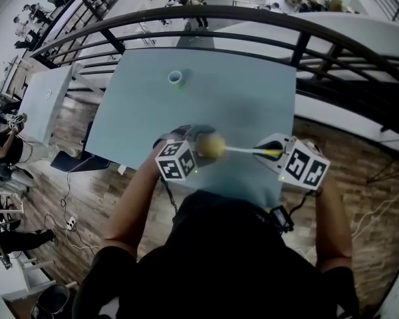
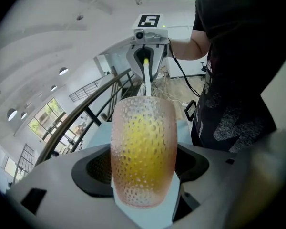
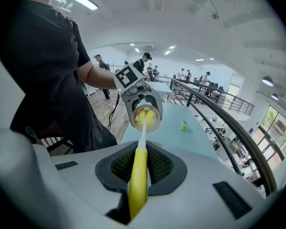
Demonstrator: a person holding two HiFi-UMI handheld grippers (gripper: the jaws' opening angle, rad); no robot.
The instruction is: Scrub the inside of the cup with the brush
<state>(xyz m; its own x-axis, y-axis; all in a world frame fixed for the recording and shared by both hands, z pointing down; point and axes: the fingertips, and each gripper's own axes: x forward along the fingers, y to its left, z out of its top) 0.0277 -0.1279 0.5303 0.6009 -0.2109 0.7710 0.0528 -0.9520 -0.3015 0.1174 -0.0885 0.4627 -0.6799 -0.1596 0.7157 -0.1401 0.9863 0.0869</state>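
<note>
Right claw [image 3: 141, 168] gripping yellow brush [image 3: 137, 194], tip inside cup [image 3: 146, 119]

I have both grippers over the near edge of the table [image 1: 253, 98], with the left gripper [image 1: 198, 140] to the left of the right gripper [image 1: 269, 153] and their jaws pointing at each other. The cup [image 1: 211, 145] lies sideways between the left jaws, its mouth to the right. The brush [image 1: 243, 150] runs leftward from the right jaws, its head inside the cup. A small cup [image 1: 175, 78] stands on the table's far part, left of centre, well apart. A railing [image 1: 299, 45] curves behind the far edge.
</note>
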